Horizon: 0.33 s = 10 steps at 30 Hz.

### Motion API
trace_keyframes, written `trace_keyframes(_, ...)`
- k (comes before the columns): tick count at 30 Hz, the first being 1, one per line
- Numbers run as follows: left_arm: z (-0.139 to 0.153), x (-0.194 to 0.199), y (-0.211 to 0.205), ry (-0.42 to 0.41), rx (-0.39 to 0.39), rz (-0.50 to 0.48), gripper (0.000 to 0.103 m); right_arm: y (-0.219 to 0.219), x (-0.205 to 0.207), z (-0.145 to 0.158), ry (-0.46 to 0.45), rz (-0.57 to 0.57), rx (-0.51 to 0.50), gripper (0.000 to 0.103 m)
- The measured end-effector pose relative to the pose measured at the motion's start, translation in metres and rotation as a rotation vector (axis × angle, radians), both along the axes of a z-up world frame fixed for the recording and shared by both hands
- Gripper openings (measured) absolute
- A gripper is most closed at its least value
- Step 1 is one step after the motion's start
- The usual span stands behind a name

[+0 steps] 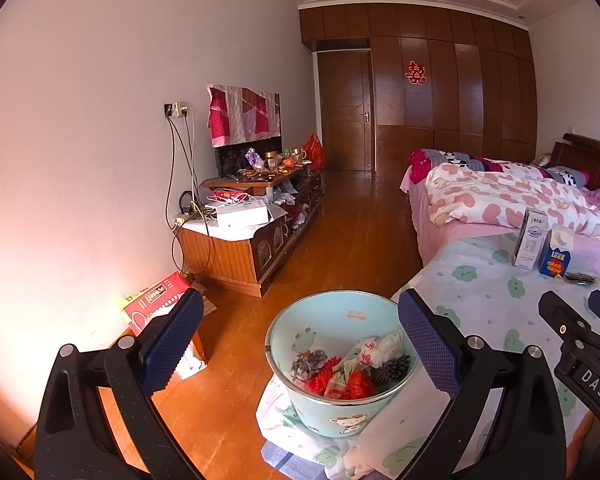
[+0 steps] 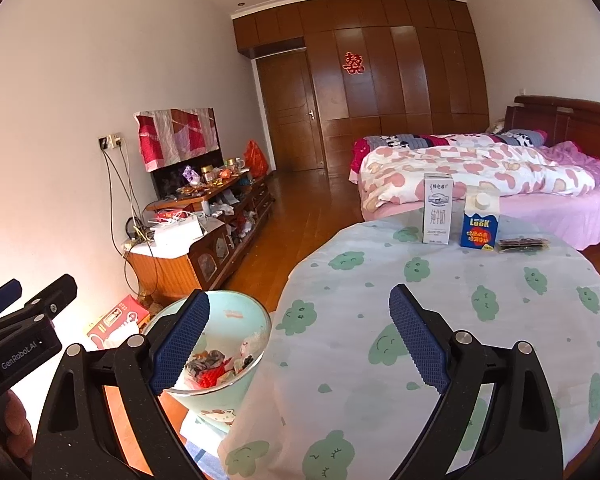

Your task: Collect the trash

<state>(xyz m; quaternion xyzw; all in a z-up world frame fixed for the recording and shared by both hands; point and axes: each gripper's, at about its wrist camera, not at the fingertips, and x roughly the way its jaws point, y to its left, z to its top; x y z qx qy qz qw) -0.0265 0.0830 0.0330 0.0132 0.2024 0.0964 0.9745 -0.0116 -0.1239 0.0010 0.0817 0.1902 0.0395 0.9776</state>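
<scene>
Standing upright at the far side of your desk (image 2: pixel 440 320), on its cloud-print cloth, are a white milk carton (image 2: pixel 437 209) and, just to its right, a blue LOOK carton (image 2: pixel 480 222); a dark flat packet (image 2: pixel 524 245) lies beside the blue one. Off the desk's left edge sits your pale blue trash bucket (image 1: pixel 332 320), already holding crumpled wrappers (image 1: pixel 352 372) in red, white and grey. Your left tool (image 1: pixel 300 344) is spread wide with nothing between its blue pads, and the bucket shows in the gap between them. Your right tool (image 2: pixel 300 336) is equally wide apart and empty over the near part of the cloth, well short of the cartons. Behind them lie a bed (image 2: pixel 480 176) with a pink heart quilt, a cluttered low cabinet (image 2: pixel 204 248) along the left wall, and a wooden wardrobe wall (image 2: pixel 400 72).
</scene>
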Motion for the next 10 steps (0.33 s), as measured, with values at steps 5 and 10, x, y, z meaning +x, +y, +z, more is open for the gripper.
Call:
trace_keyframes(5, -0.001, 0.005, -0.001, 0.008, -0.015, -0.004, 0.097, -0.025, 0.018, -0.003, 0.034, -0.108, -0.019, 0.096)
trace_keyframes(10, -0.006, 0.015, 0.0, 0.032, -0.023, -0.01, 0.097, -0.074, 0.062, -0.017, 0.127, -0.286, -0.083, 0.098)
